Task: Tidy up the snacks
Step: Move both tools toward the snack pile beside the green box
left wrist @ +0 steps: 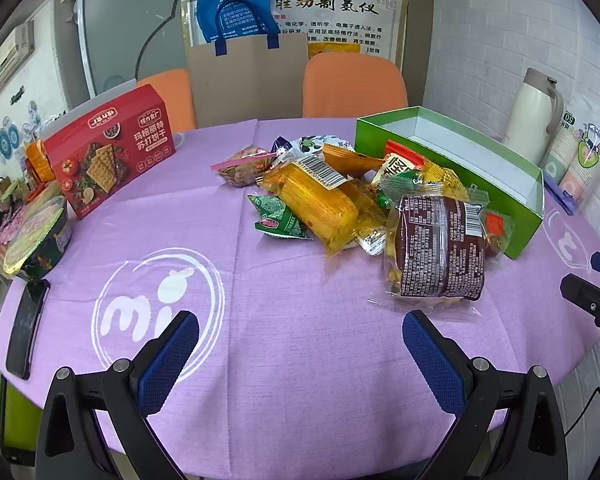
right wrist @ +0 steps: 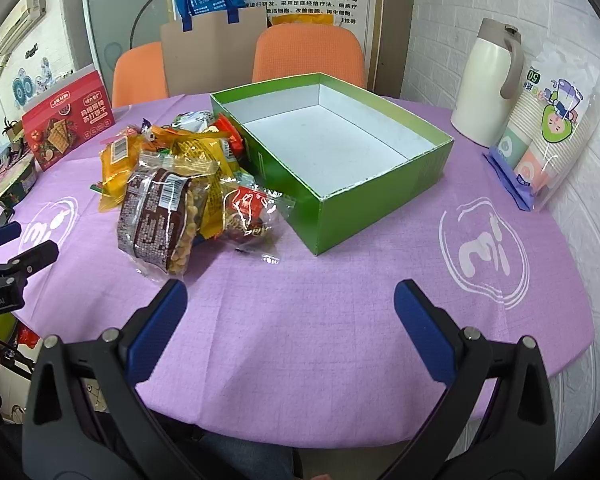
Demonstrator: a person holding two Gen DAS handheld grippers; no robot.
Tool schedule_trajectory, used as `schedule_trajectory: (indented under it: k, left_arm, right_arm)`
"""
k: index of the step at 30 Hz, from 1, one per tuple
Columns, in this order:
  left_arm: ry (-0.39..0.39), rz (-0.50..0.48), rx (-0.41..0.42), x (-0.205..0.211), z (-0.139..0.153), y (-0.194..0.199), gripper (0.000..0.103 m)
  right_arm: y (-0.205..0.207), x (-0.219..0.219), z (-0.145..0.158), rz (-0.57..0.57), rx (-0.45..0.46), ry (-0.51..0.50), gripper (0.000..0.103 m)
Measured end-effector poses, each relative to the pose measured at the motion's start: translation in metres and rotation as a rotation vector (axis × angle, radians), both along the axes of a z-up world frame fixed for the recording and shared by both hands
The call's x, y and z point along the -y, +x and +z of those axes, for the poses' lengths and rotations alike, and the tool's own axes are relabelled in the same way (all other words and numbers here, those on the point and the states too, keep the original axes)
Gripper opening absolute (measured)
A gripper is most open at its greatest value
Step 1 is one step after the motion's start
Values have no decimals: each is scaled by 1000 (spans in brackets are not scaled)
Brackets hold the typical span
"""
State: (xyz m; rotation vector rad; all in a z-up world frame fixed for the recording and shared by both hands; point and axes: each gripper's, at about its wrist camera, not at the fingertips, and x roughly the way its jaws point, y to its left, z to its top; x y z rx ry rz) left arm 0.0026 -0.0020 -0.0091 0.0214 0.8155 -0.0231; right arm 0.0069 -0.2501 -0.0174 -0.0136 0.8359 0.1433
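A pile of wrapped snacks (left wrist: 340, 192) lies on the purple tablecloth, with a brown packet (left wrist: 438, 246) nearest and a yellow packet (left wrist: 320, 200) in the middle. The pile also shows in the right wrist view (right wrist: 180, 176). An open green box (right wrist: 332, 152) with a white, empty inside stands right of the pile; it also shows in the left wrist view (left wrist: 460, 160). My left gripper (left wrist: 300, 344) is open and empty, low over the cloth in front of the pile. My right gripper (right wrist: 290, 312) is open and empty, in front of the box.
A red cracker box (left wrist: 108, 152) stands at the far left, a round tin (left wrist: 36, 240) and a phone (left wrist: 26, 332) at the left edge. A white thermos (right wrist: 486, 84) and a pack of paper cups (right wrist: 556, 132) stand at the right. Two orange chairs are behind.
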Motion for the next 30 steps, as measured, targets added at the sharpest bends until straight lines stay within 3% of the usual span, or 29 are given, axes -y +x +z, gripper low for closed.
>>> schedule_trajectory:
  k: [30]
  left_arm:
    - [-24,-14,-13,0,-1,5,103]
  right_arm:
    - [9,-2,-4,5,-20,-1,103]
